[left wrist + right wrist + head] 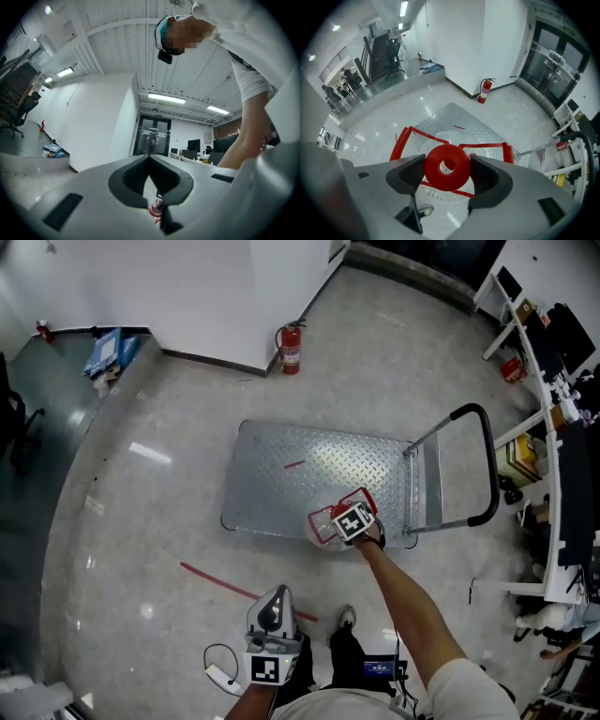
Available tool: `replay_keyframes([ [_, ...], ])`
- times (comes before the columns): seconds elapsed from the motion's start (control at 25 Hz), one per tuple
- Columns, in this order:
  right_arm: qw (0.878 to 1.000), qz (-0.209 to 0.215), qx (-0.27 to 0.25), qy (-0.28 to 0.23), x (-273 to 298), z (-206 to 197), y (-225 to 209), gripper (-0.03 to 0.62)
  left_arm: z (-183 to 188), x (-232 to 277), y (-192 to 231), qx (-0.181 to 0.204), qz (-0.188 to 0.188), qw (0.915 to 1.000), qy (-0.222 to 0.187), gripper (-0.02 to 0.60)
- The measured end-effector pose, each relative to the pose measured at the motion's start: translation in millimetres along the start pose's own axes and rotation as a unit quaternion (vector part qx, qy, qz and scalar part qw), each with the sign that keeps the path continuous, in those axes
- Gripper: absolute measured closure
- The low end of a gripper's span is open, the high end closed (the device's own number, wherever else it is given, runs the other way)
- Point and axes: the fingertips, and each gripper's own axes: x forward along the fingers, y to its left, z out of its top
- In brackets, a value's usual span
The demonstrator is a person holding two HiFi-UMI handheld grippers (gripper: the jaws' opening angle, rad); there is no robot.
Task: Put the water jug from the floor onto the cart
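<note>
The right tool (447, 169) is clenched on the red cap (436, 174) of the water jug (327, 520). The jug sits at the near edge of the cart (281, 470), toward the handle (487, 460) end. Whether its base rests on the deck or hangs just above it is hard to tell.

The grip is on the cap alone, so a heavy jug could slip or swing. Set down this close to the edge, it could tip back to the floor (141, 549), and a push could roll the cart away.

The left tool (273, 613) is closed on nothing, held near the body.

The rest of the deck is bare. A fire extinguisher (291, 349) stands well beyond the far edge. A red tape strip (225, 583), a cable (217, 664) and the person's shoe (346, 617) lie on the near side, none in the way.
</note>
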Motion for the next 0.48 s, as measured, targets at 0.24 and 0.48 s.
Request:
replay_keyframes([
  [0.24, 1.000, -0.002, 0.007, -0.003, 28, 6, -19, 0.295, -16, 1, 5, 0.014, 0.003, 0.9999, 0.008, 0.578],
  [0.48, 1.000, 0.000, 0.023, -0.004, 46, 1, -35, 0.295, -31, -2, 4, 0.016, 0.002, 0.9994, 0.031, 0.578],
])
